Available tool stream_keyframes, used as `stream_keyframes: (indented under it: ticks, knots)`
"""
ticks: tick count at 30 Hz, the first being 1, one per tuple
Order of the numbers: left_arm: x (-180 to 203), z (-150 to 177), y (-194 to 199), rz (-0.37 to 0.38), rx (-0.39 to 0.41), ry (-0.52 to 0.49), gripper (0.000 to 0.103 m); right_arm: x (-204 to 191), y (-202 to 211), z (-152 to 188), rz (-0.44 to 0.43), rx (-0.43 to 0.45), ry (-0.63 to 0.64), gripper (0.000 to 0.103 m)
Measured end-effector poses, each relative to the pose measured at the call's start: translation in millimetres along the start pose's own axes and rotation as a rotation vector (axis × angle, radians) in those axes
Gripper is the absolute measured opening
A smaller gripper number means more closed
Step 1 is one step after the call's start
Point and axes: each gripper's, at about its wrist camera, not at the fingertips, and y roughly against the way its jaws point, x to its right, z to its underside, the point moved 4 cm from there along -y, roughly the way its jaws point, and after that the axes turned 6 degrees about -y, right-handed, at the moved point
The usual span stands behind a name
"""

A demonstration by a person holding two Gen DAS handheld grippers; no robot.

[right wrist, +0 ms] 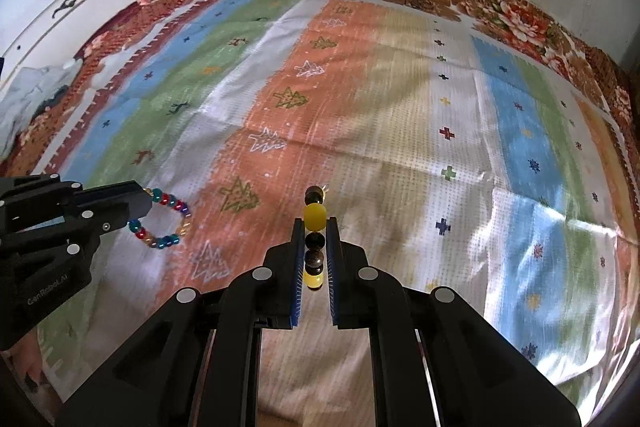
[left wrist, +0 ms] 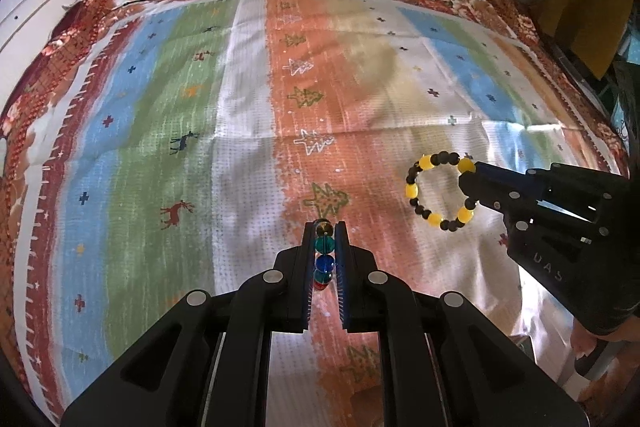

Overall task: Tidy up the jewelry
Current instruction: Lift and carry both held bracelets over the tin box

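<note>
The left gripper (left wrist: 325, 227) is clamped narrow on a multicoloured bead bracelet (left wrist: 323, 255), its 2 fingers pressing the beads from either side. In the left wrist view the bracelet is seen edge-on, its beads lined up along the fingers in a single row: a dark bead at the tips, then teal, blue, teal and red toward the body. In the right wrist view the same bracelet (right wrist: 166, 219) shows as a full ring hanging off the fingertips, its plane facing that camera, above the orange band of the striped cloth (right wrist: 400, 131) near its left half.

The right gripper (right wrist: 315, 223) is likewise closed tight on a yellow-and-black bead bracelet (right wrist: 315, 217). From its own camera the ring is edge-on, long axis running along the fingers, a yellow bead and a dark bead sticking out past the tips. In the left wrist view this bracelet (left wrist: 440, 193) opens as a ring, pinched at its right side by the fingers and hanging clear of the cloth's pale band, right of centre.

Both bracelets are held off the cloth, well apart from each other.
</note>
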Motion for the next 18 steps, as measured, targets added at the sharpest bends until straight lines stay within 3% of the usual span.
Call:
stream_keyframes:
  ticks: [18]
  knots:
    - [17.1, 22.8, 46.3, 0.024, 0.07, 0.004, 0.009, -17.8, 63.0, 22.7, -0.076, 0.11, 0.017, 0.011]
